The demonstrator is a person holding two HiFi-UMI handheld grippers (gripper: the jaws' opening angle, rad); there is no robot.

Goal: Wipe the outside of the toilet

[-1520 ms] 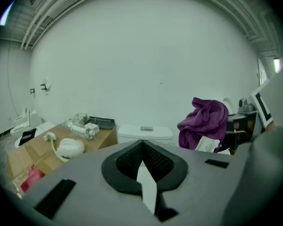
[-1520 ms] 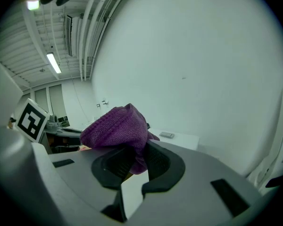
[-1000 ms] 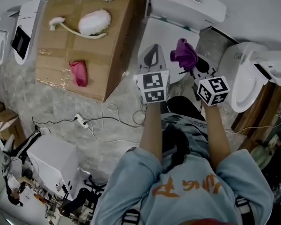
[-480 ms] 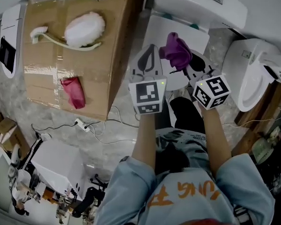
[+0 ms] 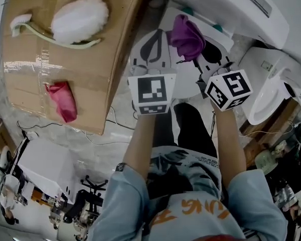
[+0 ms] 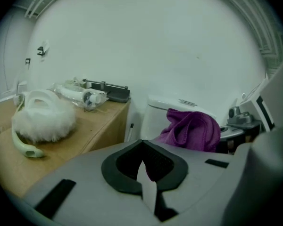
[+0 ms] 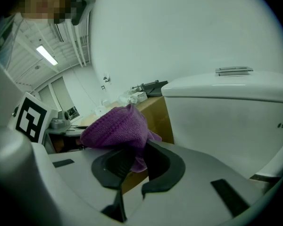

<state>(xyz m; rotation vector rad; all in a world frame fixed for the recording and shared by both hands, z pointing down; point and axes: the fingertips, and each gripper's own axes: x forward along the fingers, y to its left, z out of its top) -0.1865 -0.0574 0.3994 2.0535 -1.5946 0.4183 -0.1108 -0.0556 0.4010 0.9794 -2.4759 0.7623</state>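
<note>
The white toilet's tank [image 5: 226, 1] stands at the top of the head view, with its closed lid below both grippers. My right gripper [image 5: 198, 51] is shut on a purple knitted cloth [image 5: 187, 36], which bunches over its jaw tips above the lid. In the right gripper view the cloth [image 7: 115, 128] hangs from the gripper [image 7: 132, 161], with the tank [image 7: 236, 112] close on the right. My left gripper [image 5: 154, 44] is beside it on the left, shut with nothing held. In the left gripper view this gripper [image 6: 142, 147] points at the cloth [image 6: 191, 128] and tank [image 6: 160, 109].
A large cardboard box [image 5: 35, 59] stands left of the toilet, bearing a white fluffy brush [image 5: 80, 16] and a pink cloth [image 5: 62, 102]. A second toilet [image 5: 271, 84] stands at the right. Cables [image 5: 120, 129] trail on the floor by the person's legs.
Both grippers have moved forward over the toilet lid toward the tank, the right one carrying the purple cloth along. The head view has shifted, so the box now sits further left.
</note>
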